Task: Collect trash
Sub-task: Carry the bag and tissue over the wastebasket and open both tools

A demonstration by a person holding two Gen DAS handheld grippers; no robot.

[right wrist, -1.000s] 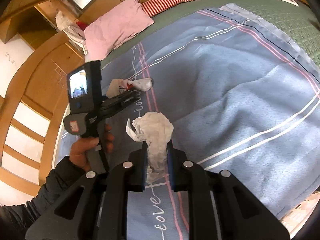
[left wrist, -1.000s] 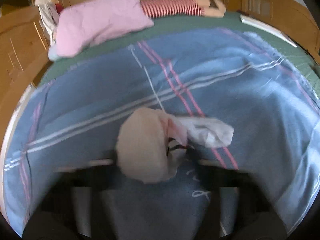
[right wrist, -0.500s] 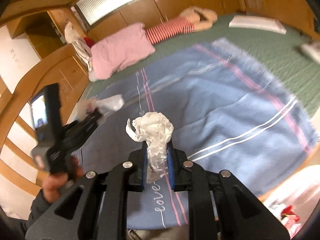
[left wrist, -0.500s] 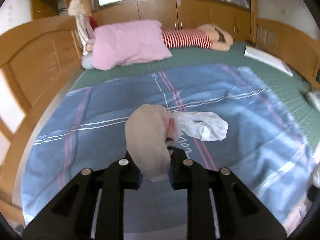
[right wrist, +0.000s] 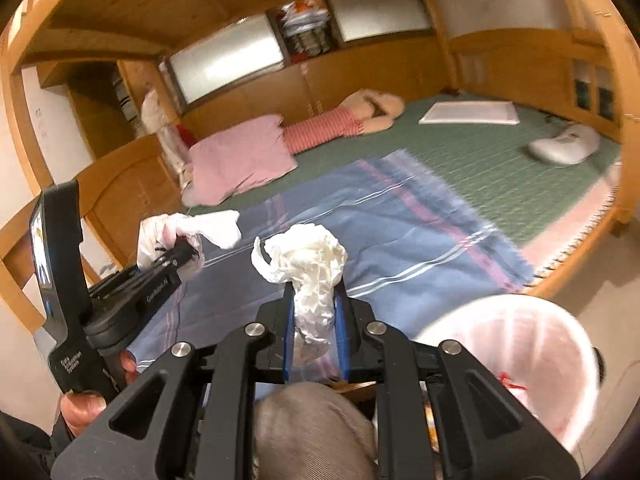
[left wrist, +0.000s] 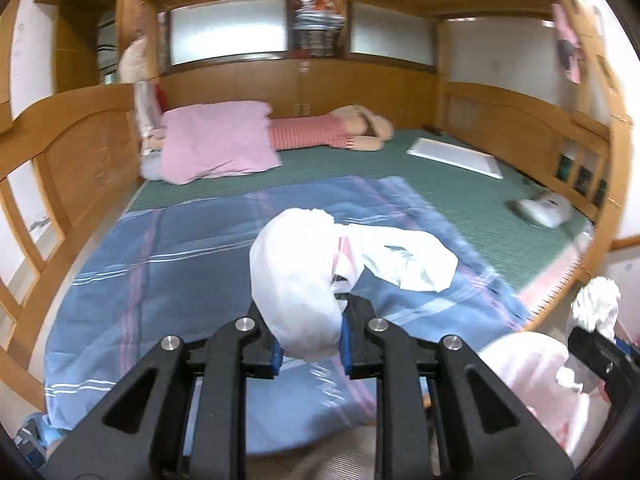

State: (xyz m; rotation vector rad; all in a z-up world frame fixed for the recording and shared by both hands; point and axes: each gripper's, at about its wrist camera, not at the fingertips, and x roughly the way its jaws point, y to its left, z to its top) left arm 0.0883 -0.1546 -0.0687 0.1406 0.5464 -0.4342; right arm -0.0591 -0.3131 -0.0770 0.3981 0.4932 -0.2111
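Trash: two pieces, both lifted off the bed and both in the grippers.
Plastic bag (left wrist: pixel 298 288): a white crumpled bag, clamped in the left gripper (left wrist: pixel 308 338); the jaws have just been closing on it and it sits between the pads, a loose tail hanging out toward 2 o'clock.
Paper wad (right wrist: pixel 308 264): crumpled white tissue, pinched by the right gripper (right wrist: pixel 314 338) with its jaws drawn narrow around the stem of the wad.
Bin (right wrist: pixel 520 356): a white basket with a pink liner on the floor at the foot of the bed, at about 4 o'clock from the right gripper; a scrap or two seems to lie in it already.
Blanket (left wrist: pixel 168 264): the blue striped blanket on the bed shows no other litter that I can make out.
Done: picking up appears finished for these two pieces.
Left: carry both over the bin and let go; the paper wad is the nearer one. Neither piece is above the opening yet.
Other things: the pink pillow (left wrist: pixel 216 140) and the white board (left wrist: pixel 456 156) at 12 to 1 o'clock look like belongings, not rubbish.
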